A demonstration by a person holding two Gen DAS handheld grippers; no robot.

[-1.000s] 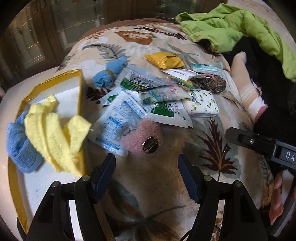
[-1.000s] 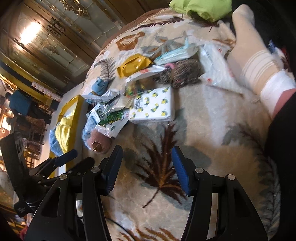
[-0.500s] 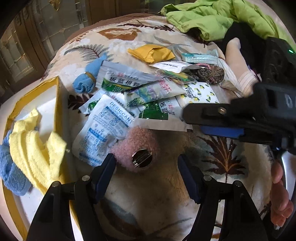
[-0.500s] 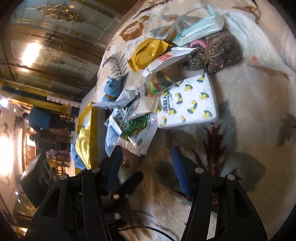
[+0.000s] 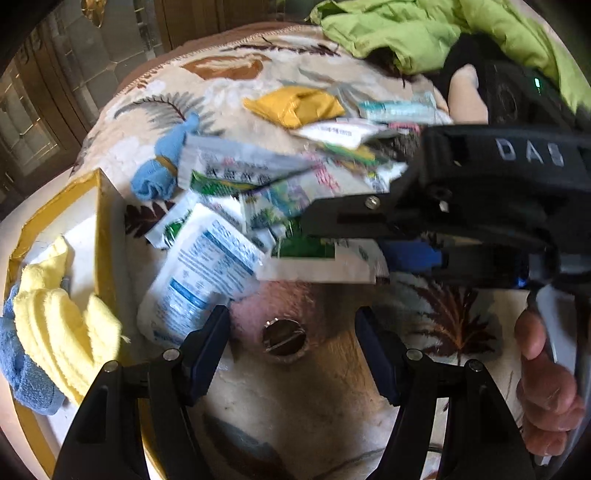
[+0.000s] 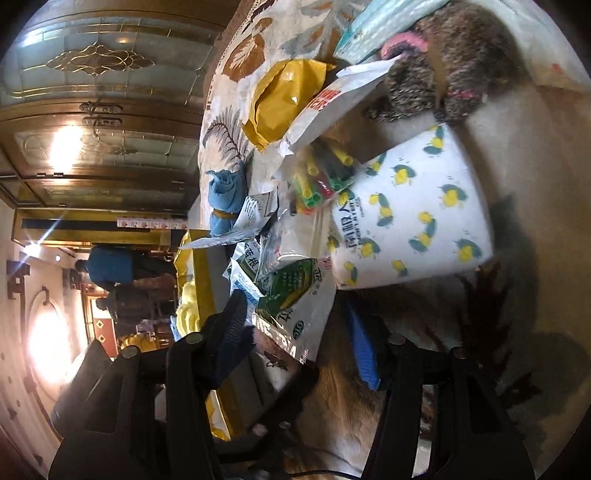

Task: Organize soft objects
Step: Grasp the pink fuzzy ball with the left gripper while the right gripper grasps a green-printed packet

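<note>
A lived-in home is being shown: a leaf-patterned blanket (image 5: 295, 398) is being used as a surface, a green jacket (image 5: 406, 33) is lying on it, and ornate glass-panelled wooden doors (image 6: 85, 85) are being lit behind.

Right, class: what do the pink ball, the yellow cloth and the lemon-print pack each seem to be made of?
Pink ball: fuzzy yarn or plush, matte, with a shiny metal-looking disc set in it.
Yellow cloth: soft ribbed terry or microfibre, going by its looped, ridged pile.
Lemon-print pack: thin glossy plastic film, smooth and printed, probably holding tissues.
</note>
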